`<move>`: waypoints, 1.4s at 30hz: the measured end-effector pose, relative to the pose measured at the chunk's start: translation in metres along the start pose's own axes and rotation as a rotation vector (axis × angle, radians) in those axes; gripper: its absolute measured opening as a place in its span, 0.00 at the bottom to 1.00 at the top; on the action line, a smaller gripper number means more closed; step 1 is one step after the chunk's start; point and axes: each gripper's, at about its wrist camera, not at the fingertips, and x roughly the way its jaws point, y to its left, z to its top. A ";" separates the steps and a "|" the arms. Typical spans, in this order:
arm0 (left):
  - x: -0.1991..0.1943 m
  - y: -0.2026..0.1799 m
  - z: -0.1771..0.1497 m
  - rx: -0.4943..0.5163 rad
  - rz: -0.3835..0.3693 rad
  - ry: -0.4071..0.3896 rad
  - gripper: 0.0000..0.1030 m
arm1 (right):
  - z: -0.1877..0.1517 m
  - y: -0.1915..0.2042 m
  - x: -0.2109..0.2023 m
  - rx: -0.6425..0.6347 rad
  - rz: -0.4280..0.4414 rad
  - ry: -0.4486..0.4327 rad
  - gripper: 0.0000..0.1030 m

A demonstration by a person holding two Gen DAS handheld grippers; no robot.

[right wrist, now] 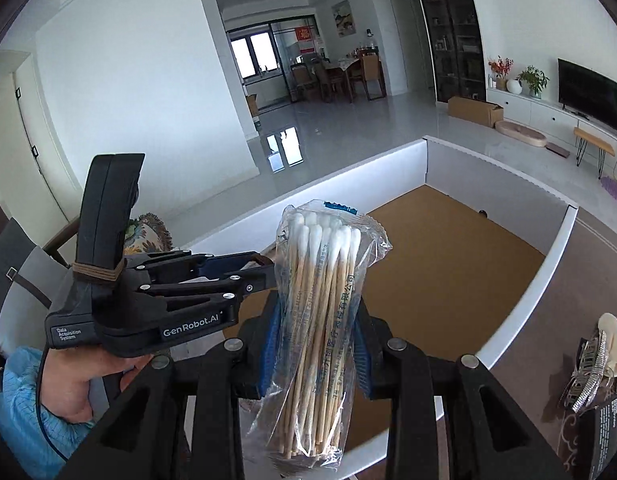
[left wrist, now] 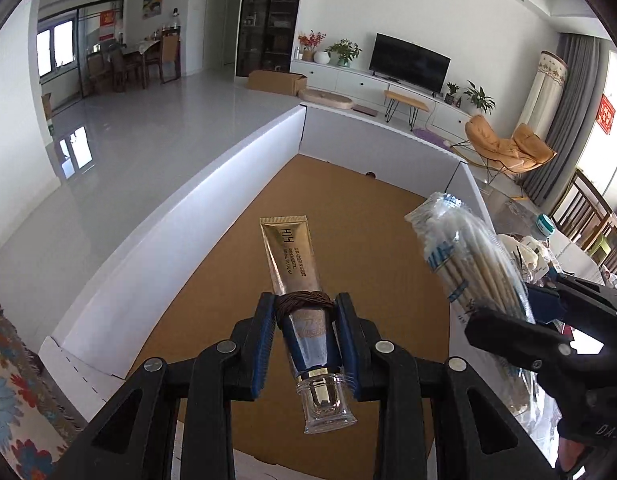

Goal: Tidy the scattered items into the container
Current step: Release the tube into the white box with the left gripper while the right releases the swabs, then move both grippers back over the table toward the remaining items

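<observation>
While both tilt down over the box [left wrist: 212, 184], left gripper [left wrist: 304, 344] clamps a tube [left wrist: 296, 276], right gripper [right wrist: 320, 344] swabs [right wrist: 328, 300].

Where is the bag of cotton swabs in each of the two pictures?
Left wrist view: swab bag at the right edge, clamped in the other hand-held gripper.
Right wrist view: swab bag in the centre, upright between the blue pads.
Shared landmark: the white box with a brown floor.
</observation>
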 end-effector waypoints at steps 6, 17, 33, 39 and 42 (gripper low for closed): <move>0.025 0.006 -0.003 -0.022 0.067 0.055 0.31 | -0.021 -0.010 0.055 -0.052 -0.109 0.156 0.33; 0.042 0.004 -0.006 -0.034 0.144 0.132 0.92 | -0.038 -0.005 0.049 -0.172 -0.269 0.183 0.92; 0.033 -0.029 -0.022 0.076 0.045 0.187 0.91 | -0.052 -0.018 0.038 -0.292 -0.312 0.182 0.83; 0.018 -0.033 -0.021 0.056 0.078 0.073 0.92 | -0.052 -0.028 0.015 -0.204 -0.278 0.088 0.85; 0.001 -0.034 -0.022 0.021 0.108 -0.006 0.92 | -0.047 -0.040 -0.024 -0.109 -0.287 -0.038 0.96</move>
